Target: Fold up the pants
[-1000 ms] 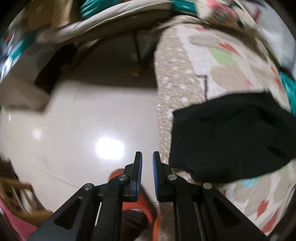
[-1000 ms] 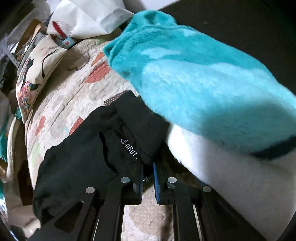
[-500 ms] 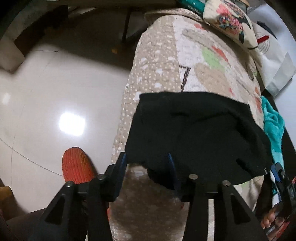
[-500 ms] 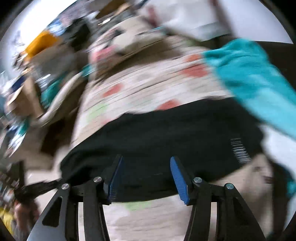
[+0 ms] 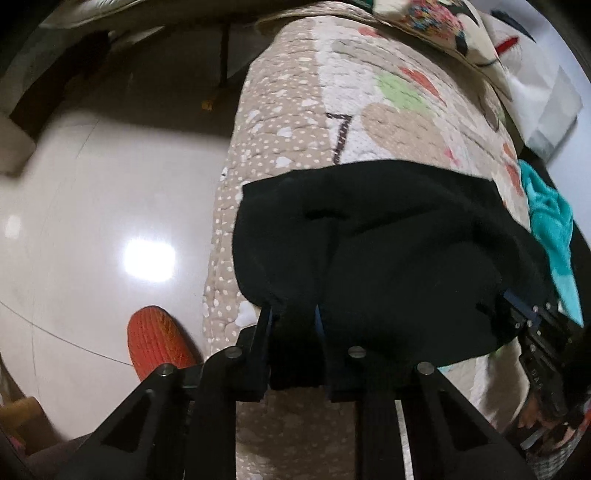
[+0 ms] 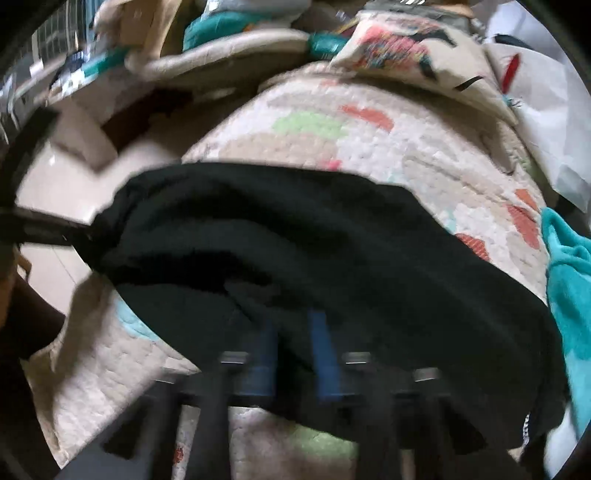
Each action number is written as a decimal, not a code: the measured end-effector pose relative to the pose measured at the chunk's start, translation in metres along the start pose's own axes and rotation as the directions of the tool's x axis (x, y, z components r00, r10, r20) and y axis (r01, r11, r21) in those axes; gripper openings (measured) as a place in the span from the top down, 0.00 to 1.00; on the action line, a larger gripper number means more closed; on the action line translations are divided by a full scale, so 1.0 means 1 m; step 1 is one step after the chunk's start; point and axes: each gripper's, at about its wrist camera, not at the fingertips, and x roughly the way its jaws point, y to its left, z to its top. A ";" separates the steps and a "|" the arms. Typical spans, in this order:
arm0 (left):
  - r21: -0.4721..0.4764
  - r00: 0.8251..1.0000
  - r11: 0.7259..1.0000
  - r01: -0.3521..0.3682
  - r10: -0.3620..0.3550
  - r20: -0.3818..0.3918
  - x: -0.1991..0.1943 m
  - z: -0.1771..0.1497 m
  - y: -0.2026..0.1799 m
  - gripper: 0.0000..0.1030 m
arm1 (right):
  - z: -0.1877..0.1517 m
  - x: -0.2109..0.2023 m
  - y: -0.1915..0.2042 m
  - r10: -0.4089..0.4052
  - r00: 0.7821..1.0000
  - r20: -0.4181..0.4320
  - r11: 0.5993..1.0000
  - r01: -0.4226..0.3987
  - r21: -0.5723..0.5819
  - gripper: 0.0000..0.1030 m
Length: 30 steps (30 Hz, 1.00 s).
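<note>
Both jaws have just been closing. The left gripper pinches the near hem of the black pants; the right gripper clamps the same edge. The pants lie crosswise on the quilted cover, their free edge beyond both.

The pants lay across the near end of a quilted bed, reaching from its left edge almost to its right edge. The left gripper met the pants' near edge by the bed's left edge; the right gripper met it nearer the right. A fleece blanket lay at the right edge, touching the pants. A pillow sat at the far end. A slipper rested on the floor, left of the bed.
</note>
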 end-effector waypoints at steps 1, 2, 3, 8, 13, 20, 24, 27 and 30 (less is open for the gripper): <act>-0.010 1.000 1.000 0.007 -0.007 0.000 -0.001 0.001 0.002 0.80 | 0.000 -0.001 -0.001 0.005 1.000 0.001 1.000 -0.005 0.003 0.99; -0.017 1.000 1.000 0.013 -0.013 0.004 -0.003 0.002 0.003 0.81 | 0.000 -0.004 -0.003 0.022 1.000 -0.002 1.000 -0.022 0.013 0.99; -0.022 1.000 1.000 0.017 -0.017 0.008 -0.003 0.004 0.001 0.81 | -0.001 -0.006 -0.004 0.038 0.999 -0.005 0.999 -0.038 0.021 0.99; -0.070 0.995 0.993 0.093 -0.090 0.042 -0.021 0.009 0.011 0.81 | -0.014 -0.026 -0.002 0.183 0.983 -0.032 0.983 -0.182 0.033 0.99; -0.141 0.990 0.979 0.144 -0.142 0.026 -0.018 0.015 0.022 0.81 | -0.016 -0.026 0.009 0.039 0.999 0.018 0.997 -0.038 -0.071 0.68; -0.209 0.978 0.956 0.207 -0.202 0.045 -0.018 0.022 0.034 0.81 | -0.001 0.011 0.020 0.004 1.000 0.000 0.992 -0.004 -0.125 0.62; -0.212 0.979 0.956 0.202 -0.199 0.038 -0.017 0.022 0.034 0.81 | 0.004 0.015 0.010 0.034 0.999 -0.029 0.998 -0.035 -0.052 0.89; -0.233 0.977 0.949 0.211 -0.210 0.032 -0.017 0.021 0.038 0.81 | 0.001 0.002 0.007 0.074 0.997 -0.033 0.996 -0.075 -0.043 0.91; -0.267 0.977 0.941 0.208 -0.213 0.010 -0.015 0.018 0.045 0.81 | -0.011 -0.007 0.015 0.119 0.990 -0.072 0.989 -0.125 -0.082 0.92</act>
